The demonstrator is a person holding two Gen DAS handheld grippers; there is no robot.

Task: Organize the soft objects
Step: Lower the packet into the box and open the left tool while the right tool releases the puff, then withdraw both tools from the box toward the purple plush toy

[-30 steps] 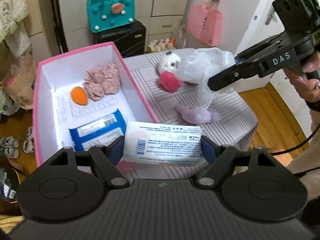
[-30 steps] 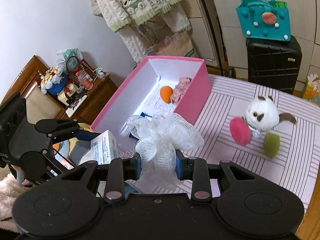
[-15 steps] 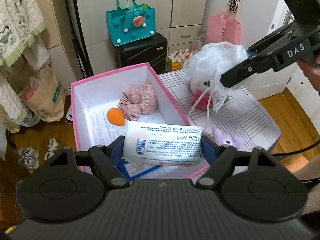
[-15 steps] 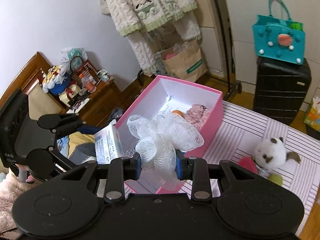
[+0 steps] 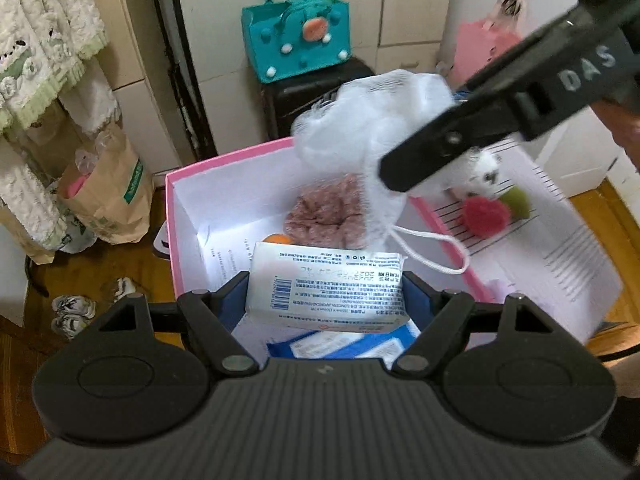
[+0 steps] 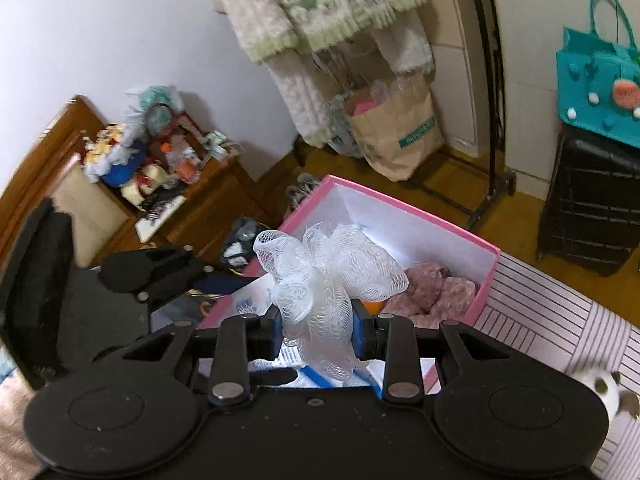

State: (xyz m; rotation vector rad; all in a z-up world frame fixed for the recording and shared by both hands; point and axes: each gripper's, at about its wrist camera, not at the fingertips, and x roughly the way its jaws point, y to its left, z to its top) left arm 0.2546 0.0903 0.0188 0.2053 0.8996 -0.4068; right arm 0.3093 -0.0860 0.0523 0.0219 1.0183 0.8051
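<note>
**Both claws loaded above the pink box**

Pink box (image 5: 224,164), white inside, open-topped, sits directly below and ahead of both claws, on the edge of a striped tabletop (image 5: 560,216). Inside it: a pink crumpled fabric piece (image 5: 324,212), an orange sponge (image 5: 276,239) just beside that, and blue packets (image 5: 340,346) at the near end.

Left claw (image 5: 326,294): pads pressed on both ends of a white printed packet (image 5: 326,286), held level over the box's near end.

Right claw (image 6: 316,326): narrow, pinching a white mesh bath puff (image 6: 328,268), which bulges above the pads over the box interior. Its cord loop (image 5: 436,250) hangs across the box's right wall.

Beyond the right claw, on the tabletop: white plush toy (image 5: 486,168), red puff (image 5: 484,216), green sponge (image 5: 516,200), close together.

Room: wooden floor, black suitcase (image 6: 592,200) with teal bag (image 5: 296,36) on top, brown paper bag (image 6: 400,128), hanging knitwear (image 6: 320,8), cluttered wooden cabinet (image 6: 208,200).
</note>
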